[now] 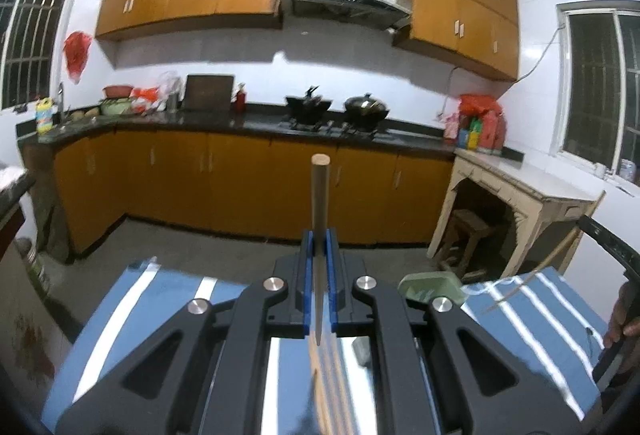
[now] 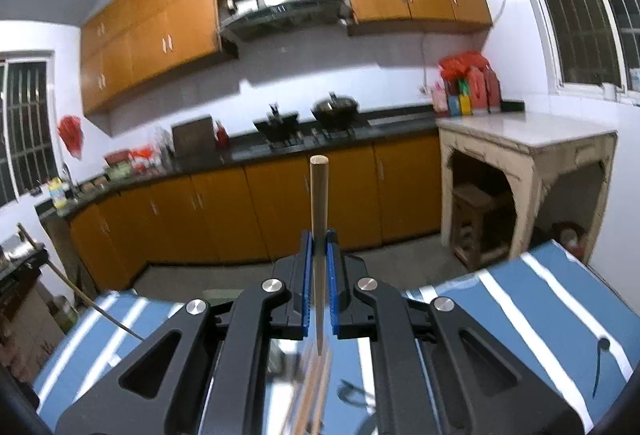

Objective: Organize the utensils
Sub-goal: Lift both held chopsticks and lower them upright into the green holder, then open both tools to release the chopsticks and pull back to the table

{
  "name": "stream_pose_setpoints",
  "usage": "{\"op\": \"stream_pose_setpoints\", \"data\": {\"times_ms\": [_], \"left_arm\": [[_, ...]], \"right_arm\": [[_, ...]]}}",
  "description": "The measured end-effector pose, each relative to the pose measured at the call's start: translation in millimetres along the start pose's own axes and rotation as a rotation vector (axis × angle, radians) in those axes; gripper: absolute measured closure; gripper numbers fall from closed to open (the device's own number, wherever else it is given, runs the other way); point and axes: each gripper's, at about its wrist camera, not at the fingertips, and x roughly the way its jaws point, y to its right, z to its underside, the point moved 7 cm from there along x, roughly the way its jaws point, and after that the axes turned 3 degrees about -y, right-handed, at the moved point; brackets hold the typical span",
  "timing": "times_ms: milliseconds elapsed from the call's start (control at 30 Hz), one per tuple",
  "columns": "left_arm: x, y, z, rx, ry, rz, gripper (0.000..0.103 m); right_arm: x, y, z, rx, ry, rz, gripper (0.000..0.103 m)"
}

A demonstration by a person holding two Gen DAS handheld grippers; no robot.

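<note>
My left gripper (image 1: 319,239) is shut on a wooden chopstick (image 1: 320,203) that stands upright between the blue pads, raised above the blue striped tablecloth (image 1: 160,299). My right gripper (image 2: 319,239) is shut on a second wooden chopstick (image 2: 319,195), also upright and lifted over the same cloth (image 2: 540,299). A pale green container (image 1: 432,285) sits on the cloth just right of my left gripper. The right gripper with its own chopstick (image 1: 532,275) shows at the left wrist view's right edge.
Orange kitchen cabinets (image 1: 240,179) and a dark counter with two woks (image 1: 336,107) lie ahead across the floor. A stone side table (image 2: 524,155) with a stool under it stands at the right. A dark utensil (image 2: 600,359) lies on the cloth.
</note>
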Motion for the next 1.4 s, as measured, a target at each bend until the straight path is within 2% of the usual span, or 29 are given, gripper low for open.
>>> {"op": "stream_pose_setpoints", "data": {"times_ms": [133, 300, 500, 800, 1300, 1400], "left_arm": [[-1.2, 21.4, -34.7, 0.003, 0.047, 0.041, 0.096], [10.2, 49.9, -56.0, 0.000, 0.061, 0.092, 0.096], [37.3, 68.7, -38.4, 0.003, 0.001, 0.119, 0.096], [81.9, 74.4, -0.3, 0.013, -0.102, 0.098, 0.096], [107.6, 86.4, 17.7, 0.050, -0.121, 0.008, 0.095], [106.9, 84.0, 18.2, 0.047, -0.118, -0.022, 0.094]], "right_arm": [[-0.3, -21.3, -28.2, 0.012, 0.052, -0.066, 0.095], [13.7, -44.0, -34.3, -0.012, 0.052, -0.112, 0.095], [37.1, -50.5, -15.2, 0.004, -0.014, -0.148, 0.095], [71.4, -59.7, 13.8, -0.028, -0.118, -0.126, 0.095], [84.0, -68.6, 33.2, -0.096, -0.140, -0.058, 0.095], [79.6, -70.5, 32.4, -0.120, -0.126, -0.051, 0.091]]}}
